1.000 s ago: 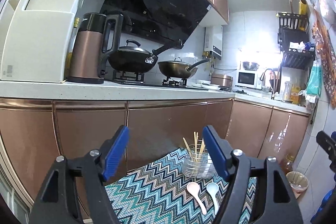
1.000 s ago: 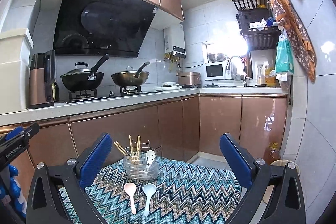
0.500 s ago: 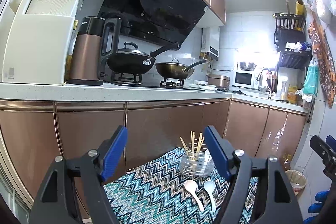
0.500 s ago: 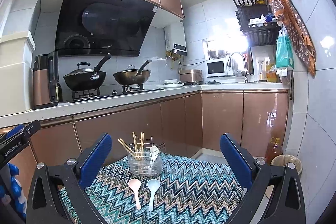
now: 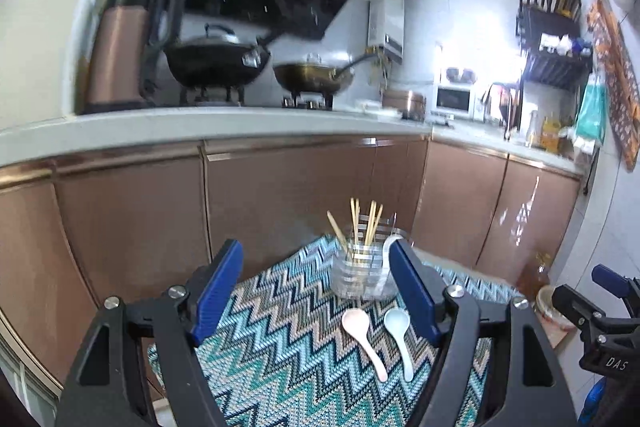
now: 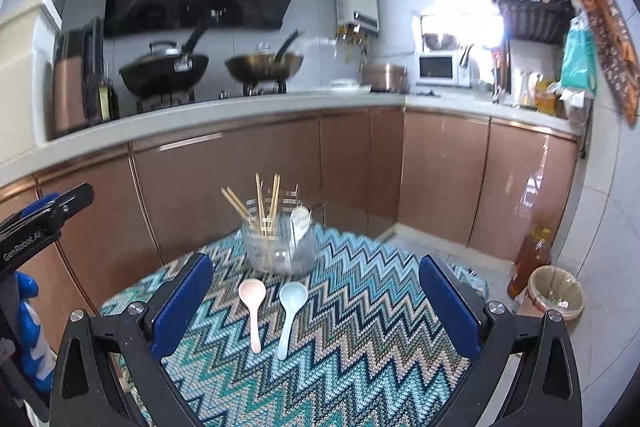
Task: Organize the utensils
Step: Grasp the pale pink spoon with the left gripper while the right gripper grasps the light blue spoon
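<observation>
Both tongs are held wide open and empty above the bench. The pink spoon and blue spoon lie side by side, apart, just before the utensil holder; handles point toward the tongs. Centred ahead of the right tongs, these are judged nearer; they sit right of the left tongs.

Both claws are black angular frames with silver screws and blue finger pads; the left claw matches the right claw.
</observation>
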